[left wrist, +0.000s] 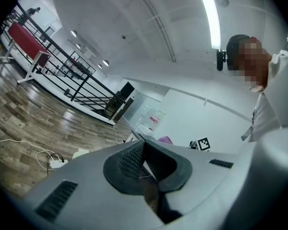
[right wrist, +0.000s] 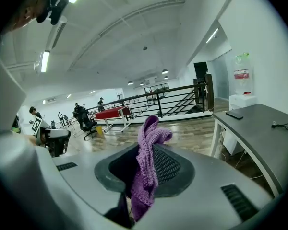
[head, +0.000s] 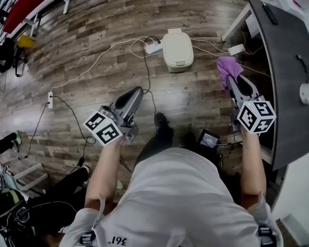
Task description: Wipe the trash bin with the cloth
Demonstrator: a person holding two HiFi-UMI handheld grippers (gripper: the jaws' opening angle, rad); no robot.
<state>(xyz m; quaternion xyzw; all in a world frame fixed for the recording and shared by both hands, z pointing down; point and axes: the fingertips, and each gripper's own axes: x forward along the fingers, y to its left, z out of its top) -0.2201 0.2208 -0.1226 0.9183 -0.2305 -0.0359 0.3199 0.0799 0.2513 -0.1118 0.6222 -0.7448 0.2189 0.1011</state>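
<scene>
Dangling cloth, seemingly in right tool

Trash bin: cream, rounded, lid down, standing upright on the wood floor to the left of the table, well apart from it.

Cloth: purple, knitted, bunched into a narrow fold, being pinched between the jaws of the right claw, poking out past the tips and curling over at the top, hanging left of the table, near its edge.
</scene>
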